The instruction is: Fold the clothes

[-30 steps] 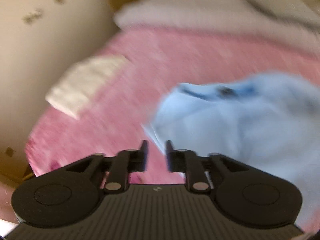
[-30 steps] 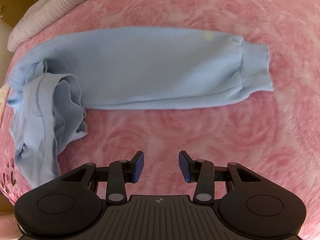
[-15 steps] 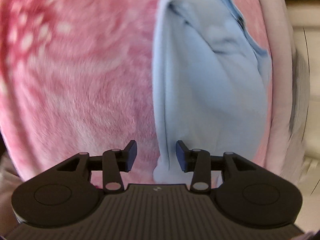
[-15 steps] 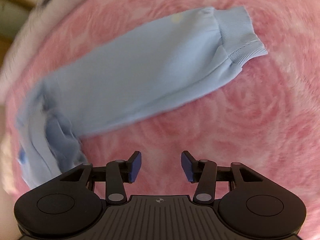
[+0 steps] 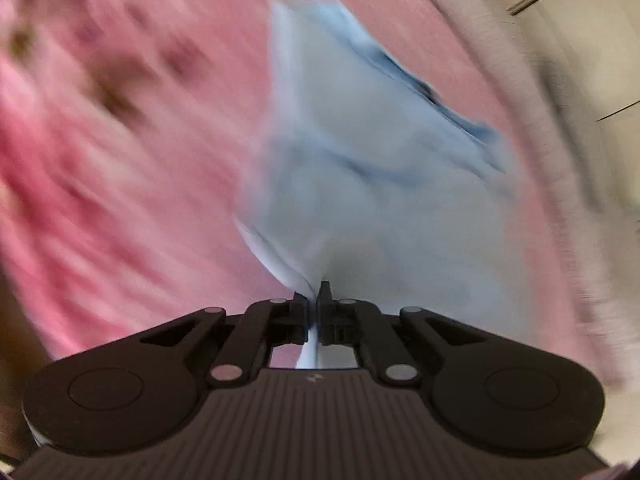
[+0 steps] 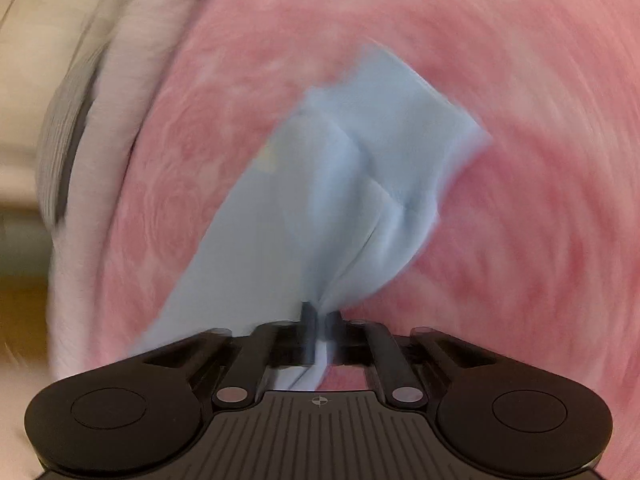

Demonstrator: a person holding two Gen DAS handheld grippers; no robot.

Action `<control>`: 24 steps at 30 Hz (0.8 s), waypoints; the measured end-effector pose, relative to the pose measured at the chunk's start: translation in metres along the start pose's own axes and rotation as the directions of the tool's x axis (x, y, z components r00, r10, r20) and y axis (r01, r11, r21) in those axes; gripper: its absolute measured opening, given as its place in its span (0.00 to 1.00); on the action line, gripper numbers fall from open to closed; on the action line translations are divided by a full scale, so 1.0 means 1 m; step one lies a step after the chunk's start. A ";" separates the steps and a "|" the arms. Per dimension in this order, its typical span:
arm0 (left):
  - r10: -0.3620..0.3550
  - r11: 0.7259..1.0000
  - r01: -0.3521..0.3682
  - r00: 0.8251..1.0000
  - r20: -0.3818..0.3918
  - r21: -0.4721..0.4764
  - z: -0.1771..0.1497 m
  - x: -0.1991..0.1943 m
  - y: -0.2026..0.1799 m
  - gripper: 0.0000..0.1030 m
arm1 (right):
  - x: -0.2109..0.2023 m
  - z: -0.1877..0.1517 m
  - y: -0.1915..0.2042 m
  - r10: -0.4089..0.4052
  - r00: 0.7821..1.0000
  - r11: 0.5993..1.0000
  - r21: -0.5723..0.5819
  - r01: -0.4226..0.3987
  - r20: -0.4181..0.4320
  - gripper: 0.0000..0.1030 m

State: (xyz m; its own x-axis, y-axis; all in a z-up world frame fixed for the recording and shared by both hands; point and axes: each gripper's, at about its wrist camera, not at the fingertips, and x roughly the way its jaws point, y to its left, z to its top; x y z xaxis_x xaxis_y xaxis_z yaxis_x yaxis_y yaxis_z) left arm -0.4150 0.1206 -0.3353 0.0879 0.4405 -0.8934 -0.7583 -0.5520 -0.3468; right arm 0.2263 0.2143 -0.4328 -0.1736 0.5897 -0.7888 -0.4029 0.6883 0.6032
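A light blue garment [image 5: 372,184] lies on a pink blanket [image 5: 120,184]. My left gripper [image 5: 314,300] is shut on one edge of it, with cloth pinched between the jaws and running back under them. In the right wrist view the same blue garment [image 6: 332,200] stretches away from my right gripper [image 6: 320,314], which is shut on another bunched edge near the cuffed end. Both views are motion-blurred. The rest of the garment between the two grips is not shown.
The pink blanket [image 6: 520,160] with a rose pattern covers the bed. A grey-white ribbed cover [image 6: 120,80] lies along the bed's edge, also in the left wrist view [image 5: 532,92]. Pale wall or furniture shows beyond it.
Both grippers were open over the bed and the garment; now each has closed on an edge of the blue garment. Both views have swung round.
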 end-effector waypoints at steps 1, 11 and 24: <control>0.040 0.999 -0.040 0.999 0.019 0.004 0.012 -0.009 0.012 0.02 | -0.007 0.005 0.009 0.024 0.999 0.999 -0.039 -0.022 0.041 0.03; -0.189 0.966 0.187 0.982 -0.008 0.176 0.060 -0.005 -0.060 0.01 | -0.125 0.092 0.074 0.212 0.874 0.956 -0.277 -0.093 0.438 0.03; 0.064 0.670 0.070 0.986 -0.152 0.739 0.006 0.015 -0.160 0.20 | -0.099 0.054 -0.013 -0.332 0.936 0.936 -0.079 0.342 0.115 0.36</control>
State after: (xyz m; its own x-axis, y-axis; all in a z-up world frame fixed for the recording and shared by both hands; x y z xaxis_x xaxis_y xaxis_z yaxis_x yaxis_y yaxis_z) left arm -0.2967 0.2201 -0.2916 0.1363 0.2918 -0.9467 -0.9793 0.1840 -0.0843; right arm 0.2967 0.1698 -0.3559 0.0752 0.3720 -0.9252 -0.5076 0.8129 0.2856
